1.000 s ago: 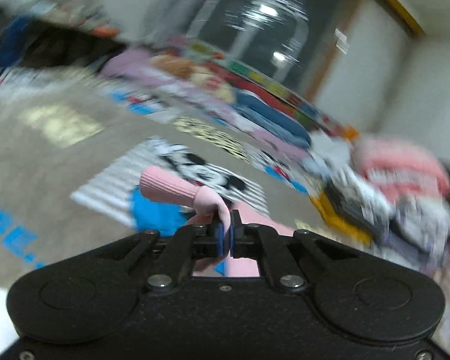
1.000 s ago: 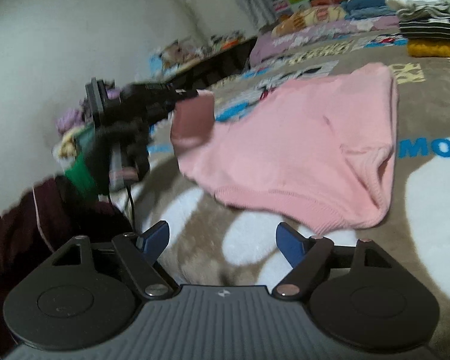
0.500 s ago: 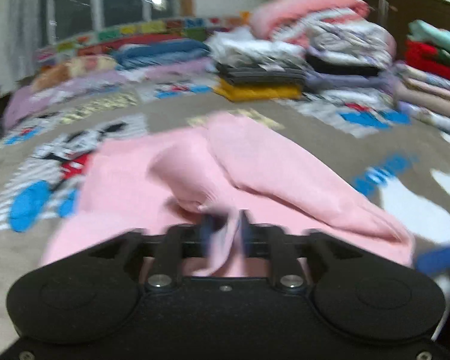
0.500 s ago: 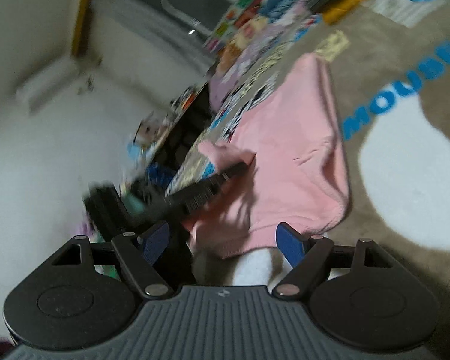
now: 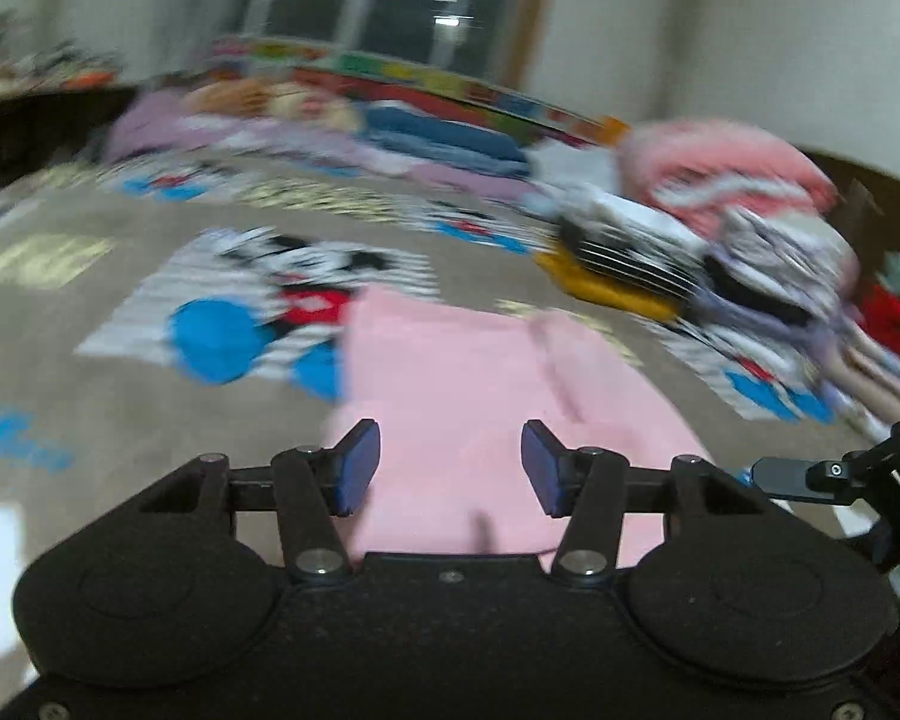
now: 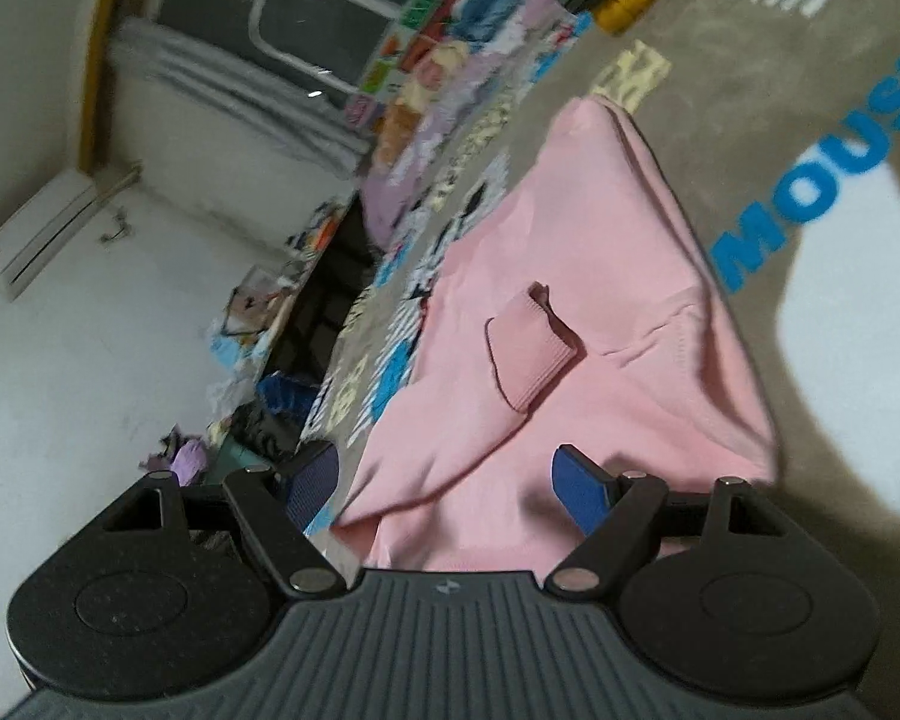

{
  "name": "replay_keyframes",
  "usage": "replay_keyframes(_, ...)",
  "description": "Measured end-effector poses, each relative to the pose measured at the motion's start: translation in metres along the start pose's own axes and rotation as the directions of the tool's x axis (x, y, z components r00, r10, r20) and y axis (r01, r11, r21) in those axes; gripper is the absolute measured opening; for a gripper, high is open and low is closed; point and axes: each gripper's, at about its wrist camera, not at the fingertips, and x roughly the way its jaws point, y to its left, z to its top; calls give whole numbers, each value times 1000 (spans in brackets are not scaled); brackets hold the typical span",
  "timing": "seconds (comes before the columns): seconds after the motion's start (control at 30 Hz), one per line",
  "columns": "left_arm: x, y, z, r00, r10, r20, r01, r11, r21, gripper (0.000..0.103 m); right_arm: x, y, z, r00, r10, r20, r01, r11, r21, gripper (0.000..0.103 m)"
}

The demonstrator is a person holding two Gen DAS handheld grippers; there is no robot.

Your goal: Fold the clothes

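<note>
A pink sweater (image 5: 450,372) lies spread on a brown cartoon-print blanket (image 5: 120,408). My left gripper (image 5: 450,468) hovers over its near edge, jaws apart, with only flat fabric showing below the gap. In the right wrist view the sweater (image 6: 600,228) lies with one sleeve laid over its body, the ribbed cuff (image 6: 528,348) resting loose on top. My right gripper (image 6: 444,486) stands open just above the sweater's near hem, gripping nothing. This view is rolled, so the blanket slopes.
Stacks of folded clothes (image 5: 630,258) and heaped garments (image 5: 750,192) line the blanket's far and right sides. Blue "MOUSE" lettering (image 6: 810,180) lies right of the sweater. A dark low shelf (image 6: 324,312) runs along the blanket's left edge. A black gripper part (image 5: 798,473) pokes in at the right.
My left gripper was shut on the pink cuff; it carried the sleeve over the sweater, opened and let it go. The right gripper rolled and came closer to the hem, still open.
</note>
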Motion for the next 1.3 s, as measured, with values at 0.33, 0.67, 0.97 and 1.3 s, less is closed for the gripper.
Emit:
replay_keyframes(0.33,-11,39,4,999,28,32,-23,988,-154,51,54,15,0,995,-101,25,98,990,103,79)
replay_keyframes(0.67,-11,51,8,998,-33,53,43,979,-199,51,66,12,-3,982,-161,100,142,974,179,78)
replay_keyframes(0.97,-4,58,2,999,-52,-7,50,978,-203,54,80,12,-4,969,-207,137,192,975,111,61)
replay_keyframes(1.3,-2,46,-17,991,-81,-109,68,991,-115,64,77,43,22,978,-166,127,173,984,-47,15)
